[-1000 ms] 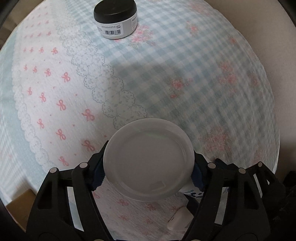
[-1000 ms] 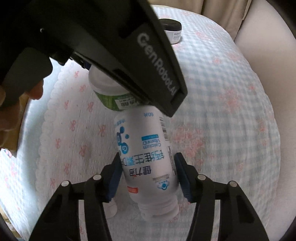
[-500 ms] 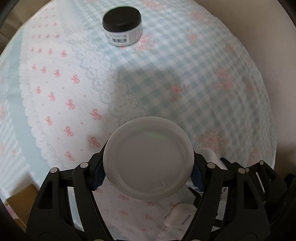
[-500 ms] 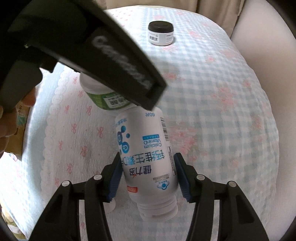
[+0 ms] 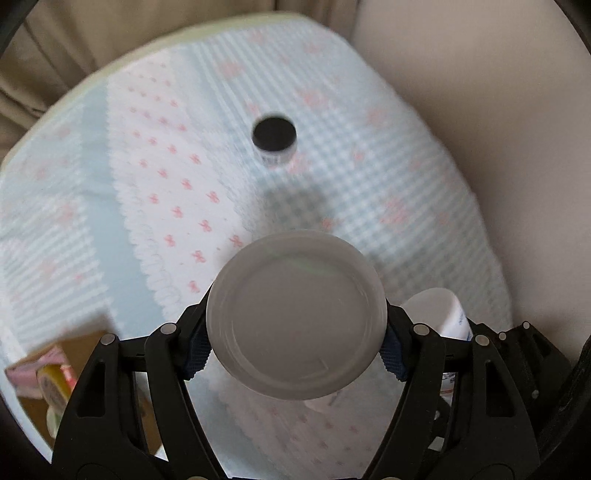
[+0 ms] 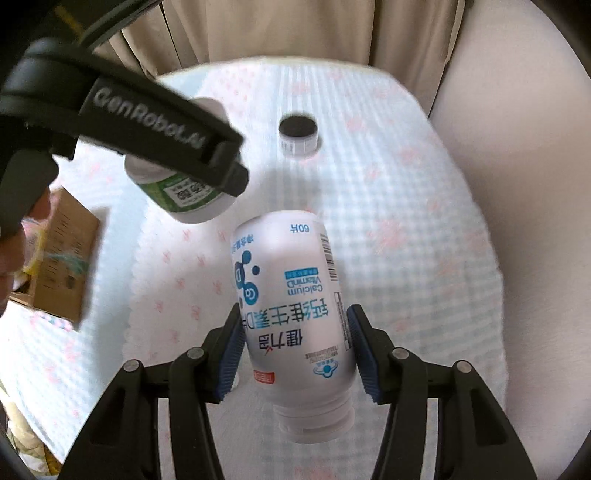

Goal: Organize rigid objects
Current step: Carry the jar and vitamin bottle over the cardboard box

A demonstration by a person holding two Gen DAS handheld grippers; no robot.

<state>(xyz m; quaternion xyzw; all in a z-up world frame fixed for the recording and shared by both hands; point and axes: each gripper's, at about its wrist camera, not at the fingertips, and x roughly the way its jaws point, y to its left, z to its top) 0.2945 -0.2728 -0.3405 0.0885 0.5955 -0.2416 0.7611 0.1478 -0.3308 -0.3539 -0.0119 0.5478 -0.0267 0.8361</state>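
Nearest the right wrist camera, the right gripper (image 6: 295, 354) had its jaws closed on a white calcium bottle (image 6: 291, 314), blue pads pressing its two sides. The bottle pointed away from the camera with its cap end toward the lens and its base farthest off, held in the air above the table (image 6: 424, 258).

In the left wrist view, the left gripper (image 5: 295, 332) had its jaws clamped on a green-labelled bottle (image 5: 295, 314), seen end-on as a round white disc (the label itself showed only from the other camera). In the right wrist view that same bottle (image 6: 181, 192) hung up and to the left of the calcium bottle, near it but apart, partly hidden by the black body of the left gripper marked GenRobot.AI.

Below both lay a tablecloth (image 5: 177, 206) with a white, pink-bowed scalloped panel over pale blue gingham. Farther off, a small jar with a black lid (image 5: 274, 138) stood upright on the gingham, well apart from both held bottles.

At the left edge sat a cardboard box (image 6: 62, 254), beyond the cloth's border, and beige curtains (image 6: 277, 29) hung behind the far end of the table.
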